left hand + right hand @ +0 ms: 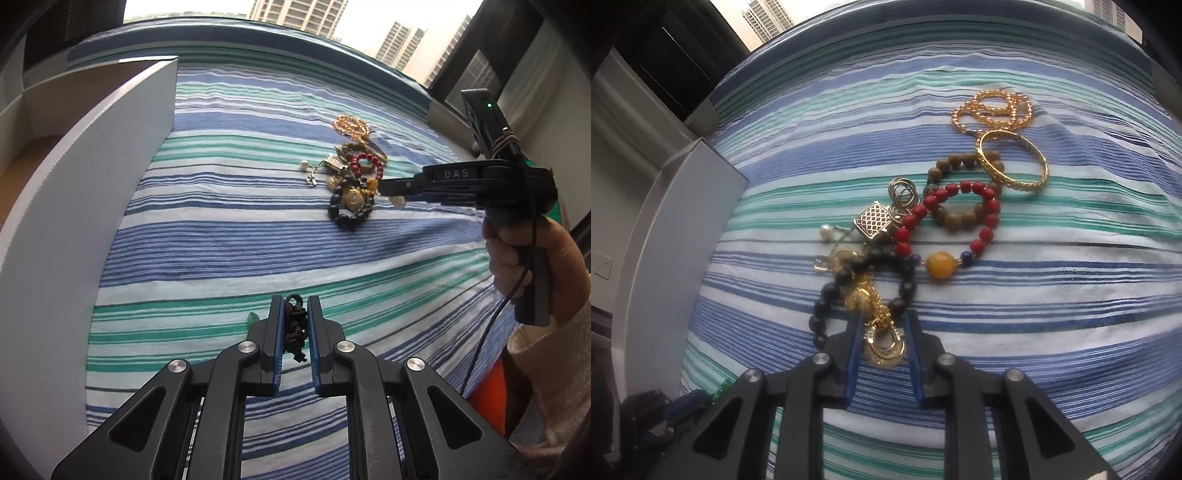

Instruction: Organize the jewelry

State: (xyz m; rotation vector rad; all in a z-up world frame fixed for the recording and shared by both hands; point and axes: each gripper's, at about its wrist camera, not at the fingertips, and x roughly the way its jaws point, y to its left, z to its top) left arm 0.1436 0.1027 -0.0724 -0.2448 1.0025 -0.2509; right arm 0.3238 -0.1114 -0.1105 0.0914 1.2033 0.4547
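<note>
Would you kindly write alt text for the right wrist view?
The right gripper is closing around a gold pendant piece at the near edge of a jewelry pile: black bead bracelet, red bead bracelet, gold bangle. All lie on a striped cloth.

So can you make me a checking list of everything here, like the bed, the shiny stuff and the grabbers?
Surface: blue, green and white striped bedsheet, wrinkled.
Job's things: tangled jewelry pile; red bead bracelet with yellow bead, gold filigree bangle, black bead bracelet; white open box at the left.
Clutter: nothing seen.
Grippers: left gripper shut on dark braided cord; right gripper around gold ring pendant, grip unclear.
Cables: black cable hanging from right handle.
Surroundings: window, tower blocks outside.
</note>
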